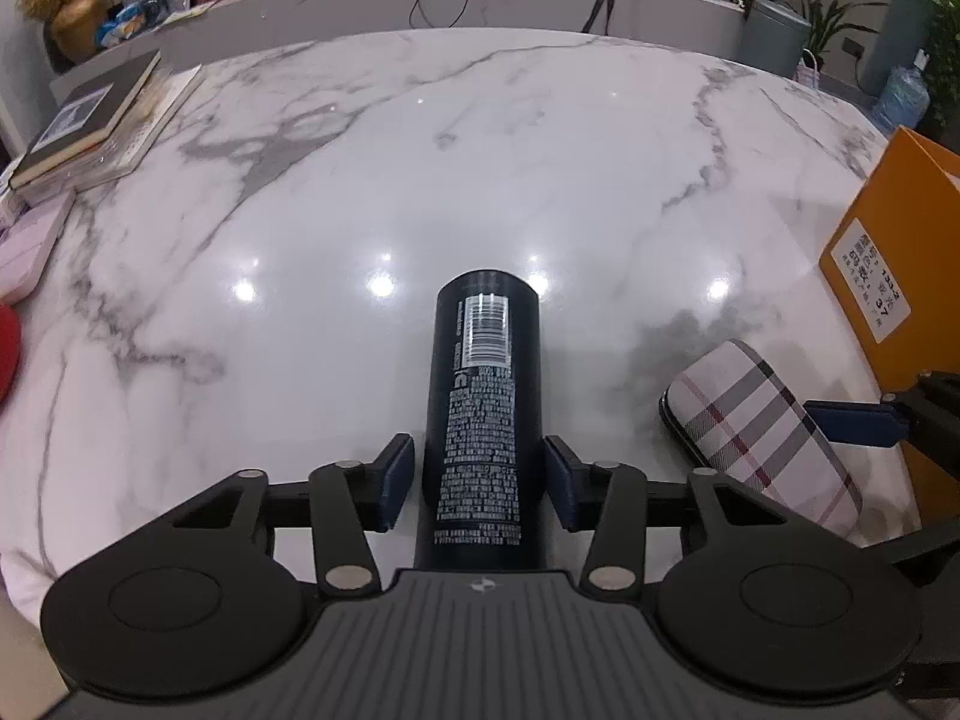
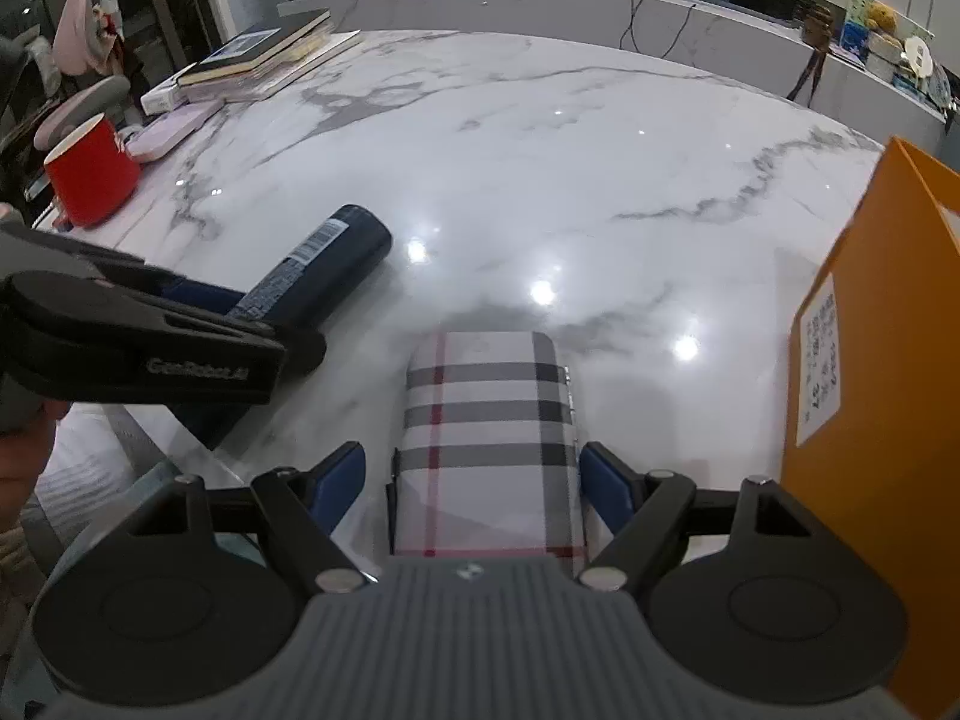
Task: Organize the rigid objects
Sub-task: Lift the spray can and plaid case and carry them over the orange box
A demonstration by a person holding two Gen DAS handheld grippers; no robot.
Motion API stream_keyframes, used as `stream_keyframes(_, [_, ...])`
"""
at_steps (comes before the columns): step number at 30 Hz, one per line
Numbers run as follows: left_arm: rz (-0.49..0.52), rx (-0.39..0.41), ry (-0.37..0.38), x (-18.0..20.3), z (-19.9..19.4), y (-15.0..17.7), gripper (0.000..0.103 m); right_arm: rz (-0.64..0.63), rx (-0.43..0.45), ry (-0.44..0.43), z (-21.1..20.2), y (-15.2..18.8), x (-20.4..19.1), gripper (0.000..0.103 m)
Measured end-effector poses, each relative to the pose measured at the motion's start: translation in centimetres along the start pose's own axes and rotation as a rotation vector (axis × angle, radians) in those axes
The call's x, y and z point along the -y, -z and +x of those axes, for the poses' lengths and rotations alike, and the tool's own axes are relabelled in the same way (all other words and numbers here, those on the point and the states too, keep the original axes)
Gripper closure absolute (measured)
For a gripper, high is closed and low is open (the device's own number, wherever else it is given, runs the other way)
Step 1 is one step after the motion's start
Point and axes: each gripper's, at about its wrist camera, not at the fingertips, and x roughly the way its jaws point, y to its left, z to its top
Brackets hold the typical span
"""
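Note:
A dark blue can (image 1: 480, 372) with white print lies on its side on the marble table (image 1: 420, 180). My left gripper (image 1: 480, 480) straddles its near end, and both blue pads sit against the can's sides. To the right lies a plaid glasses case (image 2: 489, 420), flat on the table. My right gripper (image 2: 474, 480) is open around the case's near end, with a visible gap at the left pad. The right wrist view also shows the can (image 2: 324, 264) with my left gripper (image 2: 258, 318) on it.
An orange cardboard box (image 2: 870, 390) stands close on the right of the case. At the far left are a red cup (image 2: 90, 174), a pink case (image 2: 168, 129) and a stack of books (image 2: 258, 54). A cluttered counter runs behind the table.

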Motion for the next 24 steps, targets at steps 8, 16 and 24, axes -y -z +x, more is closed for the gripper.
stream_keyframes(8, [0.008, 0.001, -0.001, 0.1, 0.0, -0.1, 0.056, 0.078, -0.014, 0.010, 0.5, -1.2, 0.6, 0.033])
stream_keyframes(16, [0.020, -0.001, 0.001, 0.5, -0.2, 0.2, 0.056, 0.050, 0.013, 0.035, 0.4, -1.0, 0.4, 0.039])
stream_keyframes(24, [0.016, 0.021, -0.002, 0.8, -0.1, 0.3, 0.054, -0.020, 0.027, 0.073, 0.7, -0.7, -0.5, 0.037])
